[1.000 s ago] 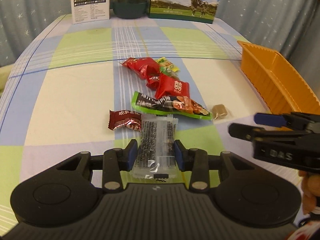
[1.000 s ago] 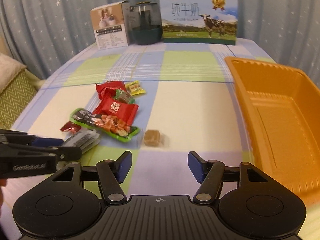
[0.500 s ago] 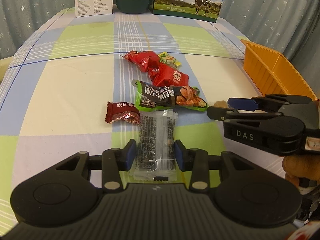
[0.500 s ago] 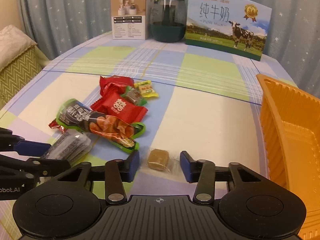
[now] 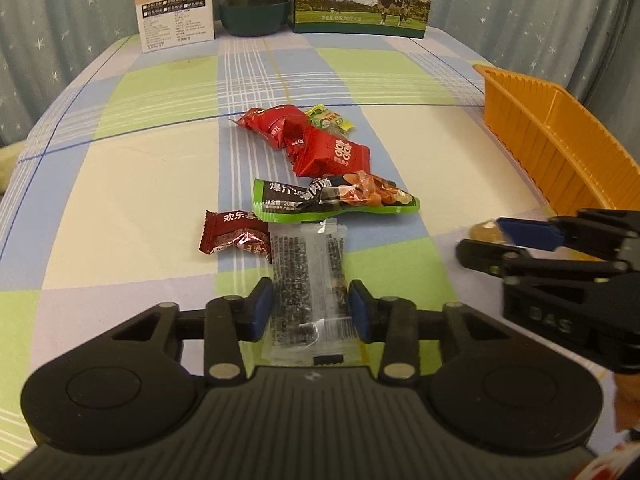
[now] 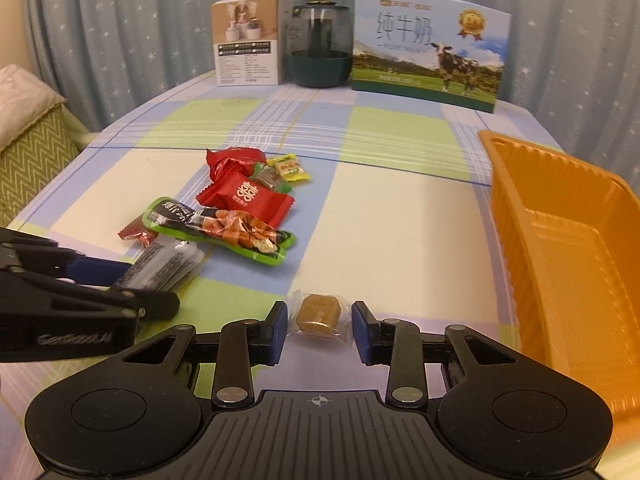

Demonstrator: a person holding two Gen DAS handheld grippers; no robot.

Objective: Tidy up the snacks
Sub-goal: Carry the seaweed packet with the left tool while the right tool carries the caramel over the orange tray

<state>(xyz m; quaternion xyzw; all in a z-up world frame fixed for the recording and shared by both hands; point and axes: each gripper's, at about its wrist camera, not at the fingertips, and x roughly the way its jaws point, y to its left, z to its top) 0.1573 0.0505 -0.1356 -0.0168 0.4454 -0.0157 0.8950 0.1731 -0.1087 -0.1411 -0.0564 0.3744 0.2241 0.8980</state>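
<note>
A clear sesame bar packet lies lengthwise between the pads of my left gripper, which press on its edges. A small brown candy in clear wrap sits between the blue pads of my right gripper. Its jaws are closing, and a sliver of gap still shows beside the candy. The rest of the pile lies beyond: a green sausage packet, red packets, a dark red candy and a yellow-green candy. An orange tray stands on the right.
At the back of the checked tablecloth stand a milk box, a dark green jar and a small carton. A cushioned seat is off the left edge. Curtains hang behind.
My right gripper moved forward until the brown candy lay between its pads, and its jaws narrowed from wide apart. The left gripper and the sesame packet stayed put.
</note>
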